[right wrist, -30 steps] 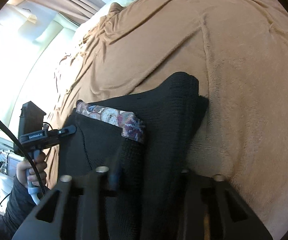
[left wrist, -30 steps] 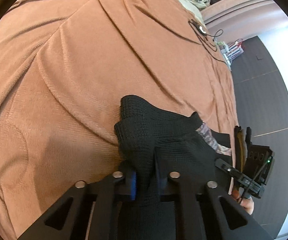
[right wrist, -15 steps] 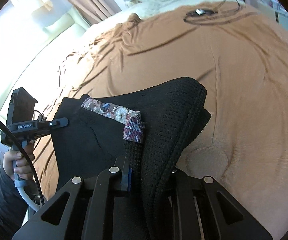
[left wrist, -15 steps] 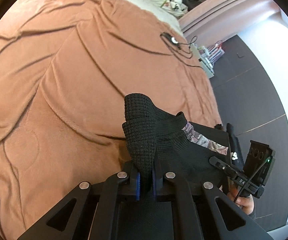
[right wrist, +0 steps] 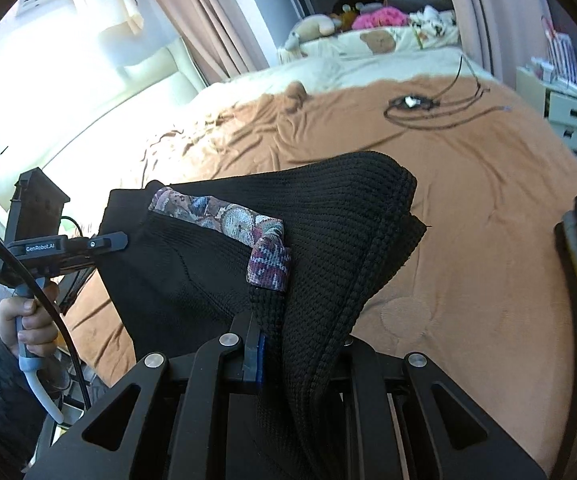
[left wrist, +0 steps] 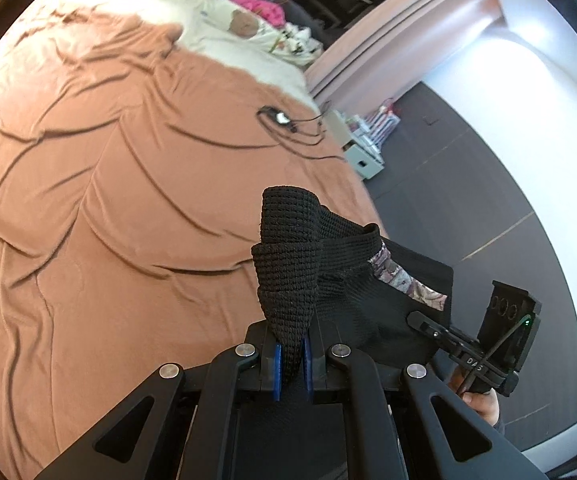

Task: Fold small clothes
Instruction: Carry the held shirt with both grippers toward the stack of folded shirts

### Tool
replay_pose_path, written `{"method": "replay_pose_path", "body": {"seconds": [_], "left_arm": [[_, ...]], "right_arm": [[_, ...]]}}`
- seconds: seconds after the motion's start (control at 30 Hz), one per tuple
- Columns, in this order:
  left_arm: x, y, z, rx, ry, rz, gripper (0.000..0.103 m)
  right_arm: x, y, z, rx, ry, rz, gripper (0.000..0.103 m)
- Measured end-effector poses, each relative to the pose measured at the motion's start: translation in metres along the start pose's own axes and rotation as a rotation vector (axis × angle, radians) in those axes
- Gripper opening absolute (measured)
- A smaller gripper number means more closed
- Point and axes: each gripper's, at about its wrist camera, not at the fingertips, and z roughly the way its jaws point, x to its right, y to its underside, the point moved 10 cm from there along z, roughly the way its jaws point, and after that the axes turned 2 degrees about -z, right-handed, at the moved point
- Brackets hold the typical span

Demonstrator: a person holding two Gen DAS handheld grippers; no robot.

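Observation:
A black knitted garment (left wrist: pixel 292 264) with a patterned band (left wrist: pixel 404 280) hangs stretched between both grippers above the brown blanket (left wrist: pixel 108 184). My left gripper (left wrist: pixel 290 360) is shut on one bunched edge of it. My right gripper (right wrist: pixel 280 348) is shut on the other edge, just below the patterned band (right wrist: pixel 224 220); the garment (right wrist: pixel 328 232) drapes over its right finger. The right gripper shows in the left wrist view (left wrist: pixel 484 352) and the left gripper in the right wrist view (right wrist: pixel 60 248).
A black cable with a small white device (right wrist: pixel 412 102) lies on the far part of the blanket. Pillows and soft toys (right wrist: pixel 372 28) are at the bed head. A white drawer unit (right wrist: pixel 568 112) stands to the right. Dark floor (left wrist: pixel 468 184) lies beside the bed.
Both grippers have risen with the garment, lifting it off the blanket. The views have tilted up, so the bed head and room now show.

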Motion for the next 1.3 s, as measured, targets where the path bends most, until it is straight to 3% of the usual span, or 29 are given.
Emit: {"method": "replay_pose_path", "body": {"seconds": [0.43,0.7,0.93,1.3], "left_arm": [[0.091,0.029,-0.061,0.067,0.069,0.130,0.007],[0.164,0.043,-0.073,0.077,0.131,0.223,0.007],[0.234,0.047,-0.053,0.045,0.204,0.313,0.007],[0.331,0.064,0.011,-0.058,0.334,0.418,0.007]], "right_arm": [[-0.052,0.031,-0.133,0.149,0.111,-0.068,0.011],[-0.053,0.047,-0.206,0.234,0.157,-0.090,0.011],[-0.035,0.057,-0.262,0.298,0.231,-0.083,0.011],[-0.010,0.080,-0.333,0.364,0.380,-0.067,0.011]]}}
